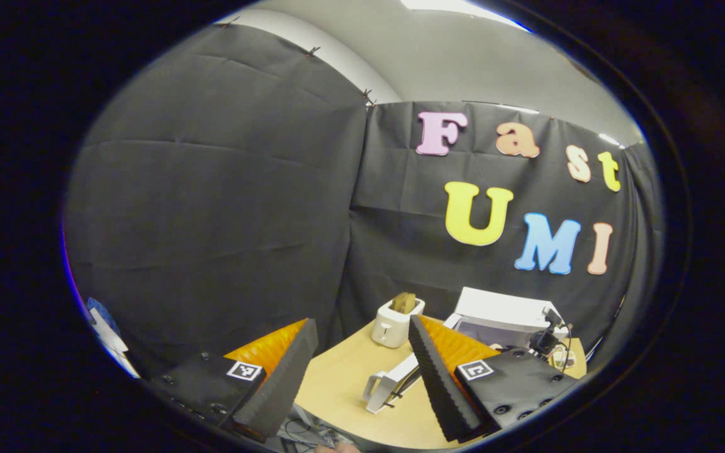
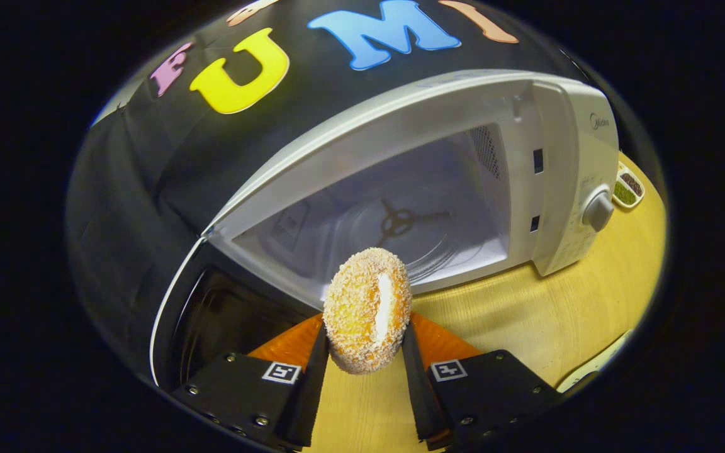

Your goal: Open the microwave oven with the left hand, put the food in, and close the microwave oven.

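the microwave (image 2: 551, 189) door (image 2: 211, 327) already stands open. my right gripper (image 2: 362, 362) has its jaws pinching the crumbed donut (image 2: 367, 309), held just before the cavity. my left gripper (image 1: 362, 371) hangs back, jaws spread, empty. placing and closing remain.

Black cloth (image 1: 224, 207) covers the walls. A pale ceiling (image 1: 450, 56) shows at upper right. A wooden table (image 1: 343, 377) lies at bottom centre.
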A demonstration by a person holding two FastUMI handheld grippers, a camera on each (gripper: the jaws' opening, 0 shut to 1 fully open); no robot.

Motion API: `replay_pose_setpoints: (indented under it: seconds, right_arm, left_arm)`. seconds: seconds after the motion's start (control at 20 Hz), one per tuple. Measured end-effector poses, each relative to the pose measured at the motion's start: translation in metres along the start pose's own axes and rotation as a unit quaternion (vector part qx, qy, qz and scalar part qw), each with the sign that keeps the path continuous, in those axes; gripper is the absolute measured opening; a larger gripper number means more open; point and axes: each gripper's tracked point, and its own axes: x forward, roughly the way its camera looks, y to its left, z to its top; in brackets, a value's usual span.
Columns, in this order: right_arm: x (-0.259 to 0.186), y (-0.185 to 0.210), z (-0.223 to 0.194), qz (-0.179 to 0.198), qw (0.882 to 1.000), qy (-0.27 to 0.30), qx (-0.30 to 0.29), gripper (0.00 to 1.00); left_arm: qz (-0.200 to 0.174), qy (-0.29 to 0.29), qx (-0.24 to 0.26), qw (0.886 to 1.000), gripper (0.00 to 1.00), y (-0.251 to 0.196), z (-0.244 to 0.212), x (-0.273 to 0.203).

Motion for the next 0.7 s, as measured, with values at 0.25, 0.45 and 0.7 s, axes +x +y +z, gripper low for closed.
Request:
replay_pose_setpoints:
  seconds: [0.25, 0.45, 0.7]
  right_arm:
    - [0.041, -0.021, 0.02, -0.044, 0.997, -0.041, 0.042, 0.6]
    - [0.06, -0.03, 0.041, -0.08, 0.991, -0.091, 0.056, 0.6]
    - [0.085, -0.045, 0.061, -0.116, 0.978, -0.165, 0.059, 0.64]
  left_arm:
    - [0.028, 0.035, 0.056, 0.997, 0.97, -0.015, -0.019, 0.0]
    - [0.03, 0.053, 0.081, 0.995, 0.96, -0.03, -0.03, 0.001]
    - [0.04, 0.079, 0.093, 0.992, 0.94, -0.03, -0.046, 0.002]
